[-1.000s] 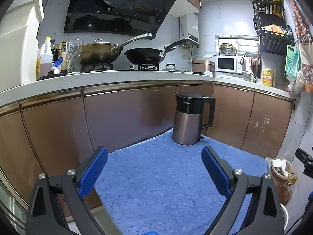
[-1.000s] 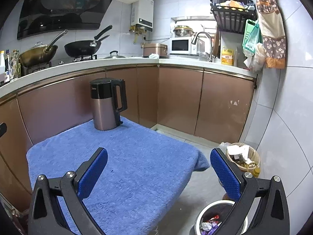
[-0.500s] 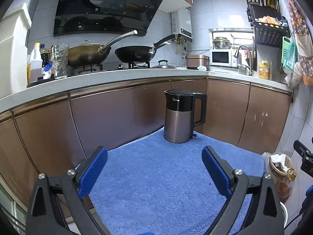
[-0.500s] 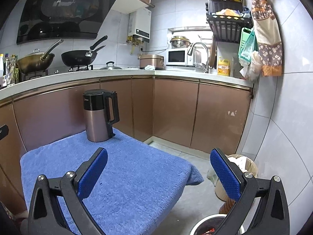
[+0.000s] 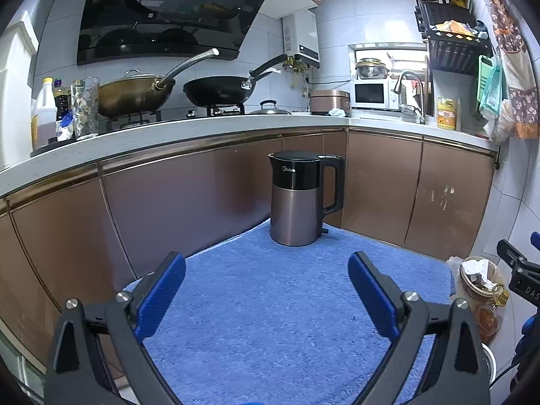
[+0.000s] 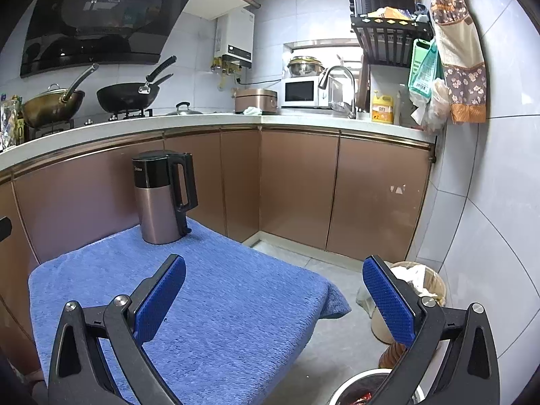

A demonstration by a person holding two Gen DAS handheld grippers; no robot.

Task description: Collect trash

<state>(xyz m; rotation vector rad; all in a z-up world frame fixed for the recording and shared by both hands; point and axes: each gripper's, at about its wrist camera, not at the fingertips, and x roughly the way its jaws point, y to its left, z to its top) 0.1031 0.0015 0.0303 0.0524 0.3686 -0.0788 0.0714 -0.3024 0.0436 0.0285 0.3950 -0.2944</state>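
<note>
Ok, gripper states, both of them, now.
Left gripper: open, holding nothing.
Right gripper: open, holding nothing.

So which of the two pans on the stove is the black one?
The right pan, the one nearer the microwave. The left pan is golden brown with a shiny metal handle.

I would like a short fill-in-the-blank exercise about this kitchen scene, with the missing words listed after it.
1. The kettle stands upright on a ____ towel.
2. The left gripper and the right gripper are both ____, holding nothing.
3. On the stove, the black wok sits to the ____ of the brass-coloured wok.
4. The microwave on the counter is ____ in colour.

Missing words: blue; open; right; white
</note>
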